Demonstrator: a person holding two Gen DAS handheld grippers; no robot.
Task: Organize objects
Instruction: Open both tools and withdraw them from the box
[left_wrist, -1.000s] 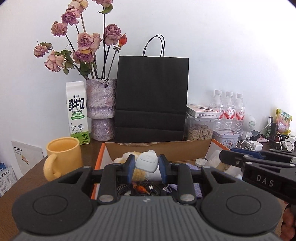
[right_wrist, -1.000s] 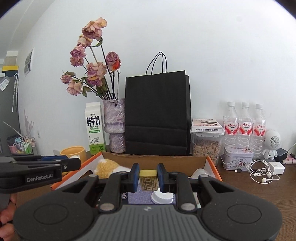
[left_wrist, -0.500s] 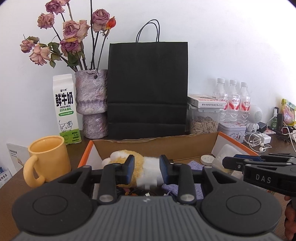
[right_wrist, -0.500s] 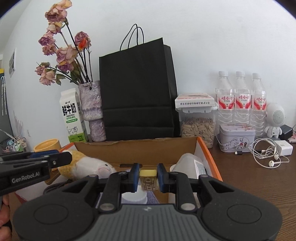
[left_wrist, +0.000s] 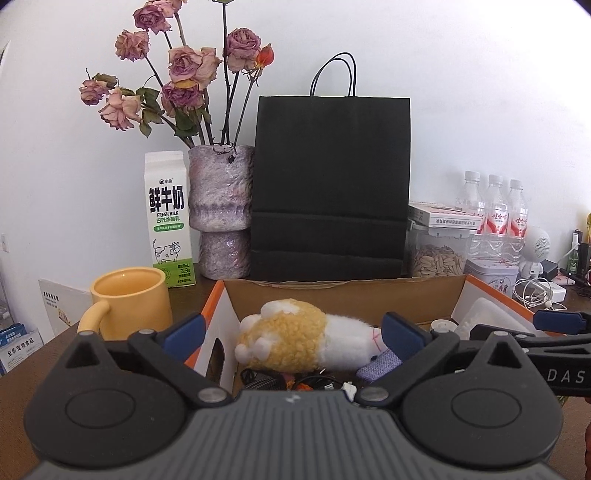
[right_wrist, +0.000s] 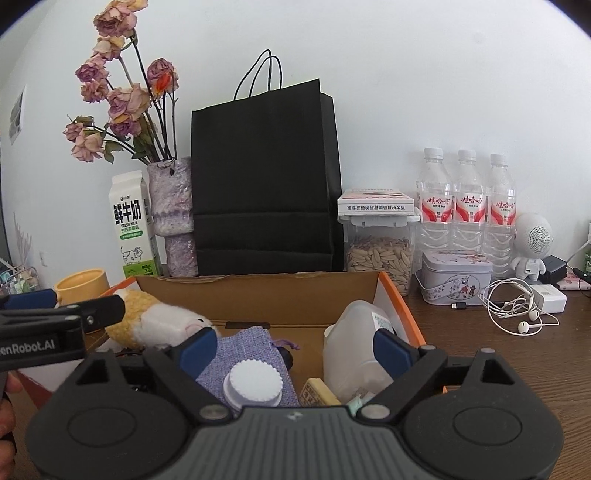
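Observation:
An open cardboard box (left_wrist: 343, 295) with orange edges holds a yellow-and-white plush toy (left_wrist: 295, 343), a purple cloth pouch (right_wrist: 247, 350), a white ribbed cap (right_wrist: 253, 384) and a translucent plastic jug (right_wrist: 354, 343). My left gripper (left_wrist: 291, 332) hangs over the box's left half, its jaws opening wide, with nothing pressed between them. My right gripper (right_wrist: 295, 347) hangs over the right half, jaws also opening. A small yellow block (right_wrist: 319, 391) lies loose in the box just under it. The other gripper's finger (right_wrist: 96, 310) shows at the left edge.
Behind the box stand a black paper bag (left_wrist: 328, 184), a milk carton (left_wrist: 168, 225) and a vase of dried roses (left_wrist: 219, 206). A yellow mug (left_wrist: 129, 299) sits left of the box. A seed container (right_wrist: 378, 251), three water bottles (right_wrist: 467, 206), a tin (right_wrist: 456, 280) and earphones (right_wrist: 517, 306) are on the right.
Both grippers sank toward the box and opened. The left let go of a small white object, now out of sight. The right released the yellow block, which now lies in the box.

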